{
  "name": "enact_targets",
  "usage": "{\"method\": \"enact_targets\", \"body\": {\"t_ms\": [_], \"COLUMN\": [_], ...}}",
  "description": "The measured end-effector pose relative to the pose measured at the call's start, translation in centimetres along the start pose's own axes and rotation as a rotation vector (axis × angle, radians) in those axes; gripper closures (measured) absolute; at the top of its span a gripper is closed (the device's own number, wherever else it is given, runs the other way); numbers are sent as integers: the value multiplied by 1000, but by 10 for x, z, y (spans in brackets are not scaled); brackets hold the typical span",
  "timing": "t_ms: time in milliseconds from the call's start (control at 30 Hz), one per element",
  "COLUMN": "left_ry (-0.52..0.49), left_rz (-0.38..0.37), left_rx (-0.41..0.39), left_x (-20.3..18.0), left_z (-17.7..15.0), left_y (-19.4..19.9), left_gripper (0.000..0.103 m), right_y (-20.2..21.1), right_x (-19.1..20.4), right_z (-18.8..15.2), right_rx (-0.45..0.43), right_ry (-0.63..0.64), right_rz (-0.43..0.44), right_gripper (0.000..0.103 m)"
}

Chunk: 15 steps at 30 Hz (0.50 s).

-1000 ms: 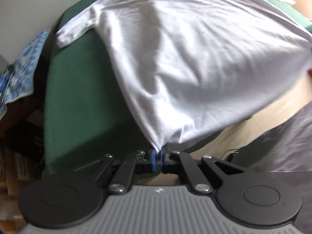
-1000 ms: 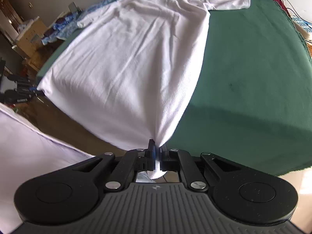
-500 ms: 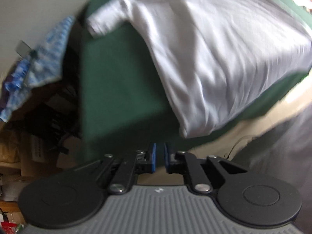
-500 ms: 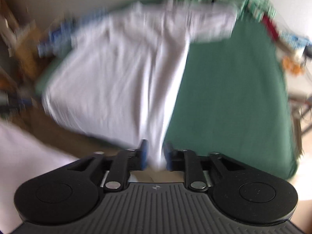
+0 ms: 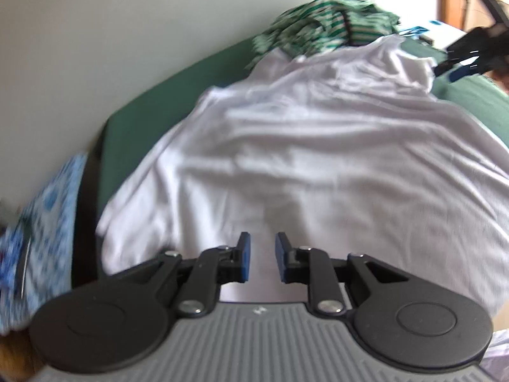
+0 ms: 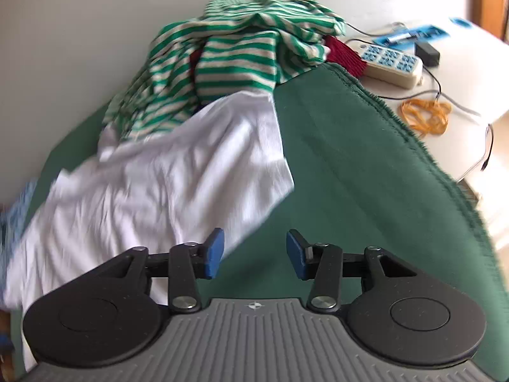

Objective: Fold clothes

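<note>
A white T-shirt (image 5: 318,165) lies spread and rumpled on the green-covered table (image 5: 133,133). It also shows in the right wrist view (image 6: 165,184), its sleeve reaching toward the far pile. My left gripper (image 5: 262,256) is open and empty, low over the shirt's near part. My right gripper (image 6: 253,253) is open and empty, over green cloth (image 6: 350,175) just right of the shirt's edge. The right gripper also shows far right in the left wrist view (image 5: 467,57).
A pile of green-striped clothes (image 6: 229,51) sits at the far end, with a dark red garment (image 6: 345,54) beside it. A power strip (image 6: 394,60), cables and orange rubber bands (image 6: 426,116) lie on the white surface to the right. Blue patterned fabric (image 5: 38,222) hangs at left.
Both grippers have let go of the white shirt and opened. The shirt, held stretched off the table edge before, now lies on the table. Both views have swung up toward the far pile.
</note>
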State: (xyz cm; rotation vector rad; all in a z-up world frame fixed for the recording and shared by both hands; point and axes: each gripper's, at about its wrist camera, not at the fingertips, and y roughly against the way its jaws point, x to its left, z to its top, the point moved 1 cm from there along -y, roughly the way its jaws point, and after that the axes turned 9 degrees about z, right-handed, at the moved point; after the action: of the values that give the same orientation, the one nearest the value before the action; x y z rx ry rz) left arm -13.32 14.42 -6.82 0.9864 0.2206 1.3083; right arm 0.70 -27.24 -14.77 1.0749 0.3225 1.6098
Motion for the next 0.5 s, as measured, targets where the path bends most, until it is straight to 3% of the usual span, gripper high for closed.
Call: {"method": "enact_targets", "body": {"t_ms": [67,100,133,167,233,267,333,500], "left_ry": [-21,-27,-35,-47,-75,-90,-119,-190], "left_rz": [-18,-26,-41,-56,-63,-73,-98,-142], "left_rx": [-30,-41,-54,-66,-81,-83,-83,-124], "left_x": [4,7,8,7,1,-2,-9,-42], "left_z": [16,24,32,40,53,60,74,130], "left_y": [-6,-11,-17,-20,-25,-28,-34,-53], "left_gripper": [57,53,51,52,58,74,86,83], "right_y": [-6,-9,-12,-14,-15,-11,-7,-10], "right_x": [0,0,0,0,0,-2,-12,-31], "right_z": [4,6,8,11,15,17,19,22], "right_rx": [-46,-58,-66,-70,-92,-124,-141,-113], "right_ry": [-16,-23,-21,-13,2,10,-9,-40], "right_rz": [-15,-17,-21,-30,-59,-88,-122,-37], "right_gripper": [54,54,63,99,102,103,103,98]}}
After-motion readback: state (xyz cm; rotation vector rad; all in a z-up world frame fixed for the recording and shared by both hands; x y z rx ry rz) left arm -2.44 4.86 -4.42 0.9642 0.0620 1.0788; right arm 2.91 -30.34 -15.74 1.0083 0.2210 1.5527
